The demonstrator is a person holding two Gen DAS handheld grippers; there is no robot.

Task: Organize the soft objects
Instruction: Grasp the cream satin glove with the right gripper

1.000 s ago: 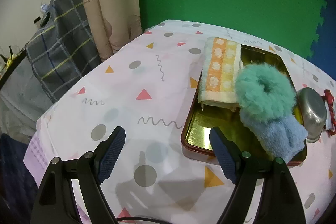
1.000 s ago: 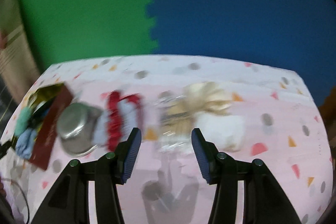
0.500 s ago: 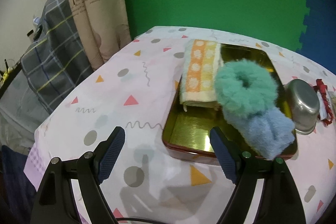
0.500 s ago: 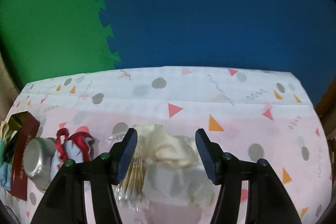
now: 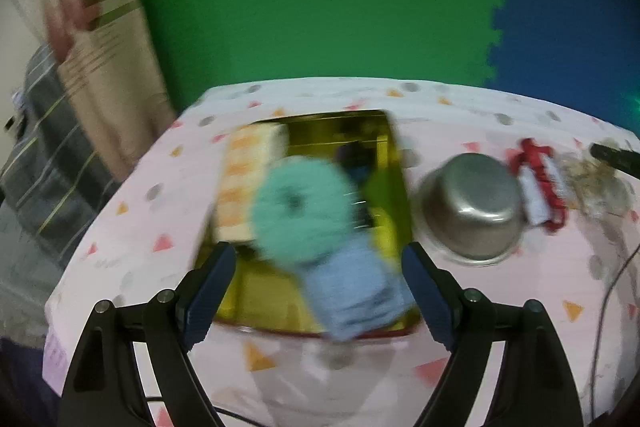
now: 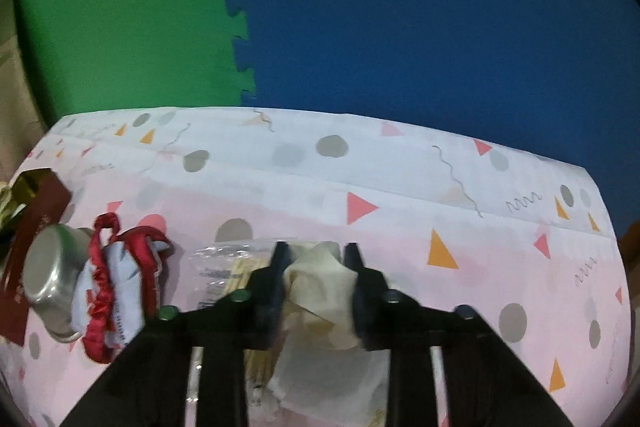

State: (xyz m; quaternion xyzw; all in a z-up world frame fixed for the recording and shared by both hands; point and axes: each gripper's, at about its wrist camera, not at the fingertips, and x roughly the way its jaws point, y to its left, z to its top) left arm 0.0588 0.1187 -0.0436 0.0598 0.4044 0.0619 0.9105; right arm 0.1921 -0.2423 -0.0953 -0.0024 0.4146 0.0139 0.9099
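Cream cloth [image 6: 320,279] bunched, no clear axis, pinched by right hand-held gripper [image 6: 314,259], left hand-held gripper [image 5: 316,267] spread wide, empty

No legible text; small print on the white pouch [image 6: 120,323] is too blurred to read

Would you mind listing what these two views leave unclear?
- Left wrist view: motion blur smears the teal scrunchie and blue cloth in the gold tray.
- Right wrist view: the right gripper hides much of the cream cloth; firm grip uncertain.
- Right wrist view: the frame edge cuts off the tray.
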